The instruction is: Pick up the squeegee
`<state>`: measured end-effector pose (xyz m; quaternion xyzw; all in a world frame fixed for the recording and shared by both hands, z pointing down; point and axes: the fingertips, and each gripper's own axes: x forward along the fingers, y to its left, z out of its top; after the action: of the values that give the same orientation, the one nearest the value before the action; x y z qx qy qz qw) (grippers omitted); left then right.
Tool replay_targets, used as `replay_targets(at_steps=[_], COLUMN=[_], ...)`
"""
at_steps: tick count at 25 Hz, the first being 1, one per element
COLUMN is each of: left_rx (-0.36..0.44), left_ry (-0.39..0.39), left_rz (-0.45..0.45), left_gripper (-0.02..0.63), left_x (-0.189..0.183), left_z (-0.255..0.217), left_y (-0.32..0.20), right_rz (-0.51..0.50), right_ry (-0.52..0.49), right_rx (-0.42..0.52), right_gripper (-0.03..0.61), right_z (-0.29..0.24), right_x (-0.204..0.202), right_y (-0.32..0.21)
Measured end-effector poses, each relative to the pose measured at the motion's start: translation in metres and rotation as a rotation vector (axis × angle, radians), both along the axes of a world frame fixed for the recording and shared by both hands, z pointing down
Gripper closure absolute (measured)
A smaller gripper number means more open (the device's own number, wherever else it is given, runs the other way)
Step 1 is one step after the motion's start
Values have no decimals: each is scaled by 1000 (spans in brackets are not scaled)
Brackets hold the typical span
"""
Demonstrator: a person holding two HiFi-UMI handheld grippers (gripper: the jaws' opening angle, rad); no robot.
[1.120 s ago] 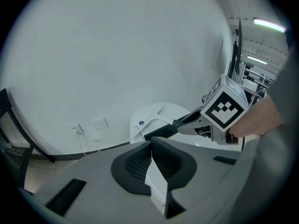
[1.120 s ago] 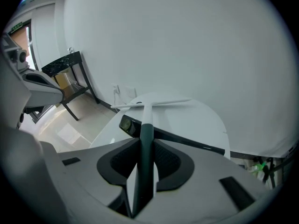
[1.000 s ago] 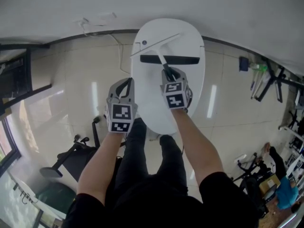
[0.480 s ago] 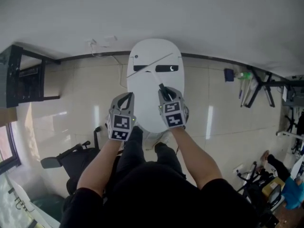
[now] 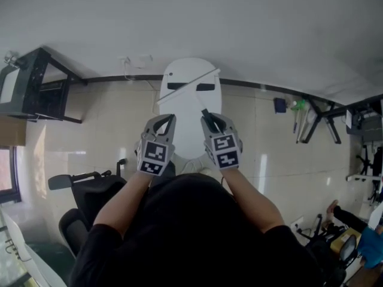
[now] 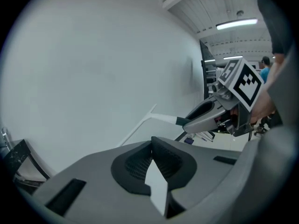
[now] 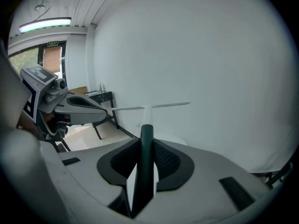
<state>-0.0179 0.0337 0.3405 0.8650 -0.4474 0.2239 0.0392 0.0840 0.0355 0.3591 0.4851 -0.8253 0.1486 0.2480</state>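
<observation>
The squeegee (image 5: pixel 190 86) has a long white blade and a dark green handle (image 7: pixel 146 139). My right gripper (image 5: pixel 207 115) is shut on that handle and holds the squeegee in the air above the white oval table (image 5: pixel 179 136). Its dark shadow falls on the tabletop. In the right gripper view the blade (image 7: pixel 154 106) stands crosswise beyond the jaws. My left gripper (image 5: pixel 166 119) hangs beside it on the left, shut with nothing in it. The left gripper view shows the squeegee (image 6: pixel 145 122) and the right gripper (image 6: pixel 212 112) ahead to the right.
A white wall stands behind the table. A black metal frame (image 5: pixel 45 85) is at the far left, and a black wheeled chair (image 5: pixel 90 187) at the lower left. Long-handled tools (image 5: pixel 302 121) lean at the right, with more equipment (image 5: pixel 335 238) at the lower right.
The squeegee has come up and away from the table, held in the right gripper. Both grippers are higher, and the table now looks smaller and farther off.
</observation>
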Motion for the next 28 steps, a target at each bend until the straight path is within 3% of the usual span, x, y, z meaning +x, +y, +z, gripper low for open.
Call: replay_targets(at_steps=[10, 28], left_rx=[73, 114], left_ry=[1, -1], left_rz=[-6, -30], left_gripper=[607, 606], left_x=[17, 24], left_z=[-31, -45], left_y=[35, 32], right_rz=[-20, -47], right_ry=[-14, -25], right_rx=[110, 143], right_gripper=[480, 480], right_z=[-40, -55], right_x=[20, 21], right_y=[29, 28])
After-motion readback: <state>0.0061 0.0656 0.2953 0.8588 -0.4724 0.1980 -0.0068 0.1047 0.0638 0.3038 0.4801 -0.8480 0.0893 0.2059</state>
